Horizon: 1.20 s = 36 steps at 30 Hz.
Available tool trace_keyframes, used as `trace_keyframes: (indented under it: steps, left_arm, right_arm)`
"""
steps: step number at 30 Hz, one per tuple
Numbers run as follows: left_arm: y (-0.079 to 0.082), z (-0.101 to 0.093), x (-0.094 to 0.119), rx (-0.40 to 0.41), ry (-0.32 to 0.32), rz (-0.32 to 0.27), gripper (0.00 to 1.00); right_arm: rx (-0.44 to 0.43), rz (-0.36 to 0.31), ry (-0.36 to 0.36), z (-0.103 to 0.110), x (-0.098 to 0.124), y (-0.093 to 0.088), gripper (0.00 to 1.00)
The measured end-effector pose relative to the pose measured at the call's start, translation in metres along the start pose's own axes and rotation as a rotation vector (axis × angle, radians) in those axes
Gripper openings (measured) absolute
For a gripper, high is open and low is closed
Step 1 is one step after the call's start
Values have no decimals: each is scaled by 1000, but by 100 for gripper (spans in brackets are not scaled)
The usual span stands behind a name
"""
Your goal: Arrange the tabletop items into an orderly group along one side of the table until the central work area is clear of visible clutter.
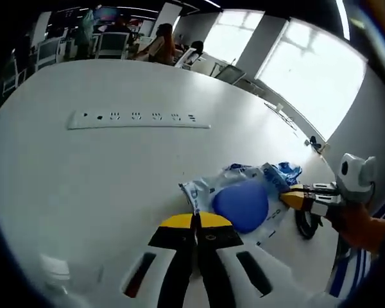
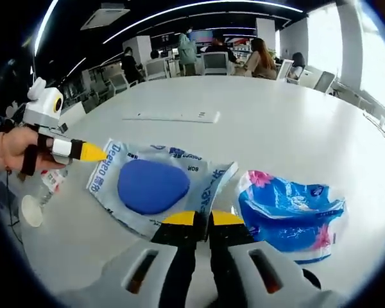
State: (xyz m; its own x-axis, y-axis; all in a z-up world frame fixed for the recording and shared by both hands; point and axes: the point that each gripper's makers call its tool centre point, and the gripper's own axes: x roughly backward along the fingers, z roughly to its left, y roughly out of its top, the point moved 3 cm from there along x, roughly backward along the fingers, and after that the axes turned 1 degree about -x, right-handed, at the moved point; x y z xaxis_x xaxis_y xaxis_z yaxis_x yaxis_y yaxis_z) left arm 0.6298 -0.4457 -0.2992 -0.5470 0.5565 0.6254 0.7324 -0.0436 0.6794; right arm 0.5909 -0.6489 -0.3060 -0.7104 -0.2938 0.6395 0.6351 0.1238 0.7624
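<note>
A white and blue packet [image 1: 244, 199] with a blue oval pad inside lies flat on the white table [image 1: 83, 179]. My left gripper [image 1: 196, 220] is shut, its yellow tips pinching the packet's near corner. My right gripper [image 1: 294, 196] comes in from the right and touches the packet's far edge. In the right gripper view the same packet [image 2: 154, 186] lies ahead, with my right gripper [image 2: 202, 218] shut on its near edge and my left gripper [image 2: 97, 153] closed at its left corner. A blue plastic tissue pack [image 2: 285, 215] lies just right of the packet.
A long white power strip [image 1: 138, 119] lies farther out on the table [image 2: 295, 135]. A clear bottle [image 2: 42, 196] lies on its side by the left hand. A black loop [image 1: 306, 224] sits beside the right gripper. People and chairs [image 2: 212, 61] are beyond the far edge.
</note>
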Motion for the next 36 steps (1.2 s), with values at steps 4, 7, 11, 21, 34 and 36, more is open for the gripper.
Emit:
trace_keyframes:
  steps: [4, 7, 11, 21, 34, 36]
  left_arm:
    - [-1, 2, 0, 7, 3, -3, 0]
    - [-1, 2, 1, 9, 3, -6, 0]
    - [-1, 3, 1, 10, 3, -7, 0]
    - [-2, 6, 1, 5, 2, -12, 0]
    - [1, 10, 2, 5, 3, -21, 10]
    - [2, 9, 3, 8, -1, -29, 12]
  right_arm:
    - [10, -7, -12, -1, 3, 2, 6]
    - [14, -7, -14, -2, 3, 3, 7]
    - [15, -13, -16, -1, 5, 5, 8]
    - [20, -26, -22, -1, 10, 9, 9]
    - [16, -41, -19, 3, 14, 14, 10]
    - [9, -46, -14, 4, 15, 15, 12]
